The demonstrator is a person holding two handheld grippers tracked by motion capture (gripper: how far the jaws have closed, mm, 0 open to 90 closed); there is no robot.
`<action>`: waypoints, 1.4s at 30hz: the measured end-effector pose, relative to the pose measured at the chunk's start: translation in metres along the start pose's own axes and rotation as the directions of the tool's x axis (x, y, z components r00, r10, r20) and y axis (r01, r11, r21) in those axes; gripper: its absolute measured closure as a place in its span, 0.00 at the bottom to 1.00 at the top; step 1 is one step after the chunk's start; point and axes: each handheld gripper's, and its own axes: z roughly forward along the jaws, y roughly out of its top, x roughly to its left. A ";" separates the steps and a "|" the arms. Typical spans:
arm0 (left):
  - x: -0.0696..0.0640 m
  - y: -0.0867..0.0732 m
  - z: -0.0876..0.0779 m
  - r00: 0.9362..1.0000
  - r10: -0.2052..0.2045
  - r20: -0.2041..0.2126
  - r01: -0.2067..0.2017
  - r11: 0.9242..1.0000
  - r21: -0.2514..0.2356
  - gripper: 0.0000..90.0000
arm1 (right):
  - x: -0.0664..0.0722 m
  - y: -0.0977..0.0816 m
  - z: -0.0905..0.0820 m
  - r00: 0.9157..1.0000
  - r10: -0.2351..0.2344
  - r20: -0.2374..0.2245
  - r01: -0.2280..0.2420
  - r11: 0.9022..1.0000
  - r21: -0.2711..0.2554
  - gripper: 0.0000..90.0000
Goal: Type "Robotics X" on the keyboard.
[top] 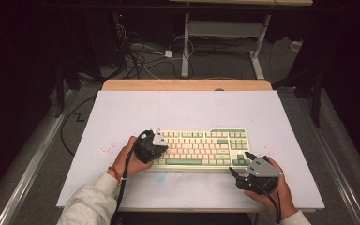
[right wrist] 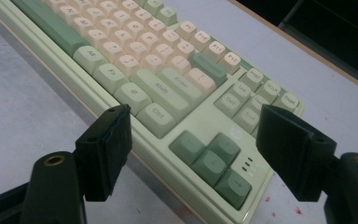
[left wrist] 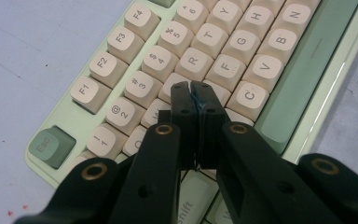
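Cream-and-green keyboard (top: 200,149) sits lower centre of the high view on the white table (top: 122,112). We have the left gripper (left wrist: 193,88) clenched with nothing between its jaws, tips over the keys below R and F at the middle of the left gripper view. Right gripper (right wrist: 193,140) is released, jaws wide and straddling the keyboard's arrow-key corner at lower right of its view.

Black left tool (top: 155,146) and right tool (top: 242,165), brass screws, grey sleeves (top: 90,199), red wristband (top: 115,172).
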 end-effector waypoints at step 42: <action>-0.001 -0.002 -0.017 0.999 0.020 -0.036 -0.022 0.997 -0.069 0.89 | -0.001 0.000 -0.001 1.000 -0.004 0.006 0.004 1.000 -0.002 0.30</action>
